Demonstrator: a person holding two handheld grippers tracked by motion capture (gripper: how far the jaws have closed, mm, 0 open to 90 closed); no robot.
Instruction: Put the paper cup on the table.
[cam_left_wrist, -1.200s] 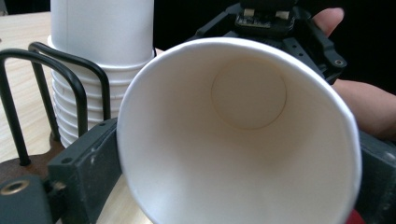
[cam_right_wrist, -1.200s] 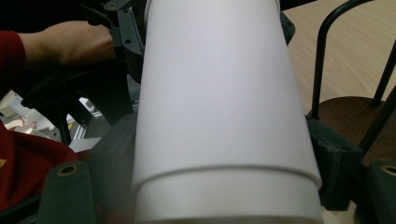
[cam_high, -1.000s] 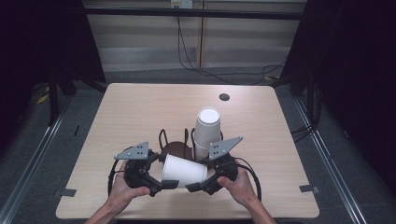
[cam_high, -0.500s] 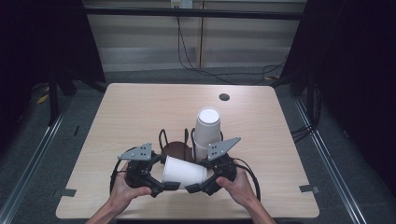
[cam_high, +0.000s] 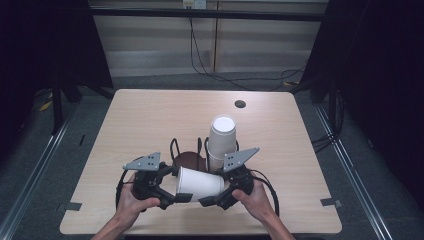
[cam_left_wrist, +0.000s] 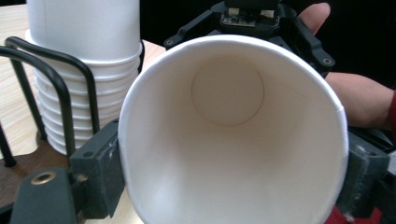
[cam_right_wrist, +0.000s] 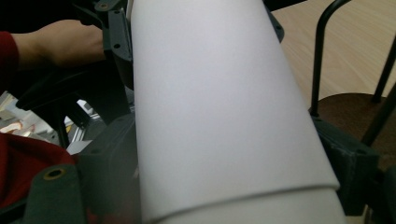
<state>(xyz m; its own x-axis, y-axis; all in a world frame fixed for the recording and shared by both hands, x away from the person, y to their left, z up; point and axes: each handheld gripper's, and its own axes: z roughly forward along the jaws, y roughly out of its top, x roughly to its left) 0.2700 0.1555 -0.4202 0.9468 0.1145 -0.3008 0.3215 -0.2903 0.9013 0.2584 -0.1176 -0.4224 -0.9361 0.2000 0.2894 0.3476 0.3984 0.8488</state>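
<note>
A white paper cup (cam_high: 200, 183) lies on its side above the table's front, held between both grippers. My left gripper (cam_high: 175, 184) is at the cup's open mouth. In the left gripper view the cup (cam_left_wrist: 229, 140) faces me mouth first, with the pads (cam_left_wrist: 102, 172) pressing on both sides of the rim; these jaws have just been closing on it. My right gripper (cam_high: 220, 187) is shut on the cup's bottom end, and the cup's wall (cam_right_wrist: 219, 107) runs between its jaws in the right gripper view.
Just behind the grippers, a tall stack of white cups (cam_high: 221, 140) stands in a black wire holder (cam_high: 175, 147) on a round brown base (cam_high: 190, 160). A small dark round hole (cam_high: 240, 104) marks the far side of the wooden table (cam_high: 150, 120).
The left gripper's jaws have closed in on the mouth end of the cup. Both hands and the cup have stayed where they were.
</note>
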